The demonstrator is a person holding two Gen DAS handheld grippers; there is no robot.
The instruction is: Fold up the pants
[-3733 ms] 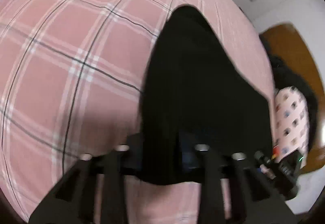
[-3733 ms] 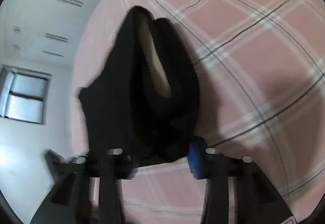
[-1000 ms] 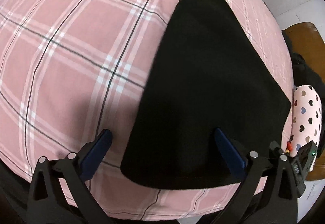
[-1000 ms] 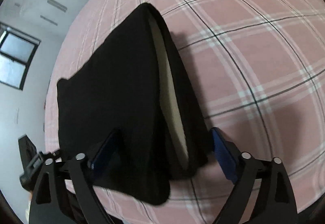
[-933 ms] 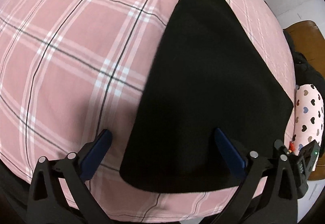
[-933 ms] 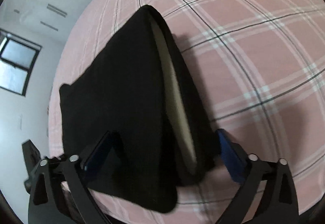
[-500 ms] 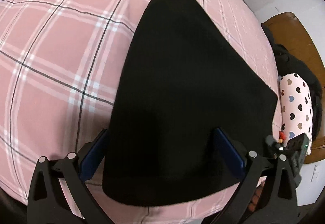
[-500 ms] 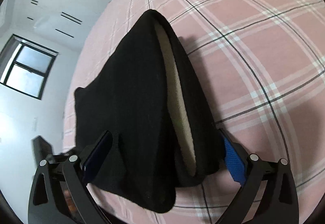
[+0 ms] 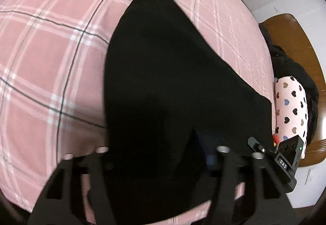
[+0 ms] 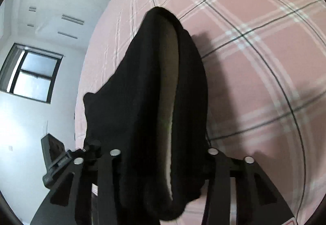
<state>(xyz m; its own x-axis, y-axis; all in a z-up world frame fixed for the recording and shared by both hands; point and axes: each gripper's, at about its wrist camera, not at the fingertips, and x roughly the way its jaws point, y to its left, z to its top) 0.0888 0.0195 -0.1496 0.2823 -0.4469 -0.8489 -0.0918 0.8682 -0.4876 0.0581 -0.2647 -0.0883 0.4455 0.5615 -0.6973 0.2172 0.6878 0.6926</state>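
The black pants (image 9: 163, 82) lie folded on the pink plaid bed (image 9: 51, 41). My left gripper (image 9: 161, 155) is shut on the near edge of the pants; the cloth drapes over its jaws and hides the pads. In the right wrist view the pants (image 10: 146, 102) show a cream fleece lining (image 10: 171, 86) in the open fold. My right gripper (image 10: 163, 155) is shut on the near edge too, with cloth hanging over the jaws. Both near edges are raised a little off the bed.
The pink plaid sheet (image 10: 254, 51) spreads far and to the sides. A heart-print pillow (image 9: 291, 106), dark clothing (image 9: 289, 65) and a brown headboard (image 9: 295, 41) lie to the right. A window (image 10: 32, 74) and white walls are left in the right wrist view.
Both grippers were open around the pants' near edge; now both have closed on it and the cloth is bunched and lifted at the jaws.
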